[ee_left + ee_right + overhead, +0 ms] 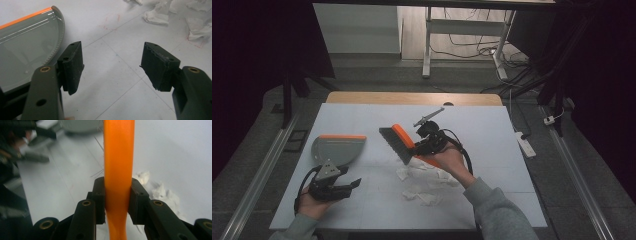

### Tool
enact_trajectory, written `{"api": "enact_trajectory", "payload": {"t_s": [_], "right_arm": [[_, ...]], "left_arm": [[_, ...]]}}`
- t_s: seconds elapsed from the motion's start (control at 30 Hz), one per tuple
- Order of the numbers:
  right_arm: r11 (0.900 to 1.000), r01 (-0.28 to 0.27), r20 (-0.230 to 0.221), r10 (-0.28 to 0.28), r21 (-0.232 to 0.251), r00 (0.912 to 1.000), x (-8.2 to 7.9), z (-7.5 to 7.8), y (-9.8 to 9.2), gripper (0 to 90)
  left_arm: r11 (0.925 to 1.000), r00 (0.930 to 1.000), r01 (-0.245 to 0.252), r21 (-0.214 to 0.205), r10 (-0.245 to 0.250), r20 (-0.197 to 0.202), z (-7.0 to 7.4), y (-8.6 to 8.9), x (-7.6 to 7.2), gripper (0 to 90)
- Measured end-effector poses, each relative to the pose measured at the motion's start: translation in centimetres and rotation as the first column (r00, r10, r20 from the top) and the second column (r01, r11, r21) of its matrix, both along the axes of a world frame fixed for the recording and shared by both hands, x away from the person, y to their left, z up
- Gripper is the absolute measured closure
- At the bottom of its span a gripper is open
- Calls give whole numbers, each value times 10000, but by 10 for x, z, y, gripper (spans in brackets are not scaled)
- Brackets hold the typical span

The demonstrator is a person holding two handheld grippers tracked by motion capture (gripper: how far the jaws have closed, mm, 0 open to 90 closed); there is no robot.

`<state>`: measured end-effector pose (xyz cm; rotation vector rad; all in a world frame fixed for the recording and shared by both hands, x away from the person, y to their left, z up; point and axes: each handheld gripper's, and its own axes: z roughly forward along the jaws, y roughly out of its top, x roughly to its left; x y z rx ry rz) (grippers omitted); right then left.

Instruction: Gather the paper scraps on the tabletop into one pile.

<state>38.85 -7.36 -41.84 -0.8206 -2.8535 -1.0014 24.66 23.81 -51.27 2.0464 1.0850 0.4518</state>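
Clamping brush (119, 157), right gripper (117, 200), dustpan (337, 148) apart

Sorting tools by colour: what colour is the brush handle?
Orange; the brush handle shows best in the right gripper view.

Dim room, table (362, 115) lit from above, soft shadows; right gripper view's far background blurred

Two hands, two grippers over the table (362, 107).
The left gripper (353, 184) gapes wide near its front edge; the right gripper (419, 145) pinches tight mid-table.
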Motion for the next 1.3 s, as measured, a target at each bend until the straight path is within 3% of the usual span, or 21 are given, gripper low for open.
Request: {"api": "enact_trajectory", "payload": {"t_s": [0.1, 0.17, 0.27, 0.37, 0.47, 0.6, 0.73, 0.9, 1.03, 1.17, 1.3], "right_arm": [[9987, -152, 47, 155, -492, 9999, -4, 0, 1, 706], [9964, -178, 403, 212, -823, 9990, -6, -1, 2, 707], [9978, -519, 635, 545, -420, 9965, -7, -1, 3, 706], [9978, -643, 593, 633, 160, 9962, -6, -2, 7, 706], [9948, -938, 599, 960, -387, 9936, -7, -9, 17, 706], [9866, -1460, 285, 1484, -734, 9885, -17, -15, 28, 707], [9708, -2095, 9, 2111, -1171, 9775, -33, -13, 34, 707], [9548, -2499, -636, 2426, -1611, 9680, -57, -8, 25, 707], [9356, -2907, -1206, 2709, -2003, 9550, -78, -8, 9, 707], [9069, -3311, -1758, 2926, -2605, 9399, -88, -19, -1, 707], [8964, -3260, -1757, 2839, -3002, 9426, -85, -32, 2, 707]], "left_arm": [[10000, 10000, 17, 7, -17, -18, 0, 0, 0, 350], [10000, 10000, 20, 30, -19, -44, -1, 0, 1, 350], [10000, 10000, -17, 38, 17, -50, -1, 0, 1, 349], [10000, 10000, -38, 34, 38, -48, -1, 0, 1, 350], [10000, 10000, -20, 43, 20, -41, -1, 1, 0, 350], [10000, 10000, -45, 27, 45, -44, -1, 2, 1, 350], [10000, 10000, -29, 25, 29, -35, -1, 2, 0, 350], [10000, 10000, -59, 2, 59, -26, -1, 3, 0, 350], [9999, 9999, -108, -33, 107, -21, -1, 5, 0, 350], [9999, 9999, -139, -50, 139, -19, -1, 5, 0, 350], [9999, 9999, -128, -15, 128, -30, -1, 4, 0, 350]]}}
